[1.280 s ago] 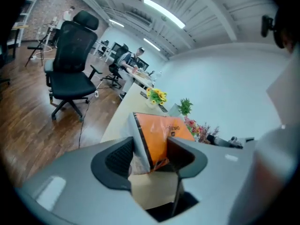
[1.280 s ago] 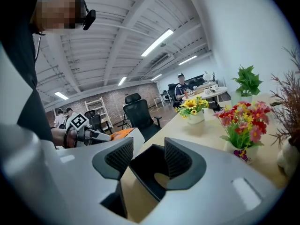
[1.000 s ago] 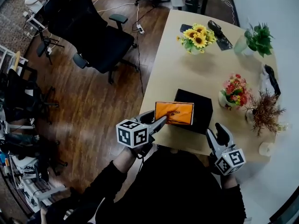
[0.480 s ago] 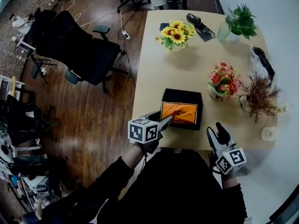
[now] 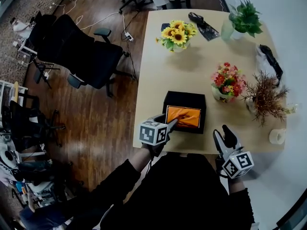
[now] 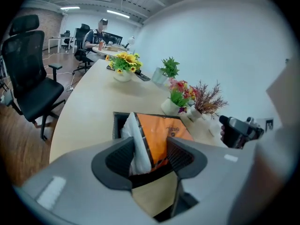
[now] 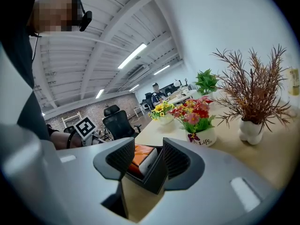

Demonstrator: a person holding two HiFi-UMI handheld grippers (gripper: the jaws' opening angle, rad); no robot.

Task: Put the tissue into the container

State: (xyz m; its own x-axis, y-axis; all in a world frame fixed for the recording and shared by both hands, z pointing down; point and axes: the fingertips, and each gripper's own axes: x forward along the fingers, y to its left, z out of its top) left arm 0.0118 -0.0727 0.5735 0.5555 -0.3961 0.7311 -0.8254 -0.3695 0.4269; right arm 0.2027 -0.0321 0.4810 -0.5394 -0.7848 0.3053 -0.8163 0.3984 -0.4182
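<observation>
The tissue pack (image 6: 161, 135) is being clamped between the jaws of the left gripper (image 6: 150, 156); its orange face and white side are being pressed by the ribbed pads. In the head view, the left gripper (image 5: 172, 123) is being held low over the near left corner of the black container (image 5: 165, 104). It is angled forward and to the right from a black sleeve (image 5: 129, 171) that is being stretched out from the body. The tissue pack (image 5: 184, 117) is being kept inside the container's opening, directly ahead of the left jaws, with the container's rim (image 6: 117, 123) showing around its far end.

The right gripper (image 5: 225, 133) is being held at the near edge of the table (image 5: 158, 71), well to the right of the left gripper and pointed forward. Its jaws are closing with nothing being pressed between them. Past the right gripper (image 7: 150, 161), the container (image 7: 152, 179) and the tissue pack (image 7: 140, 156) are being seen through the gap, apart from the pads. Ahead of the right gripper, red flowers (image 7: 194, 116) and a dried plant (image 7: 253, 97) are being shown, with sunflowers (image 7: 161, 109) farther off.
</observation>
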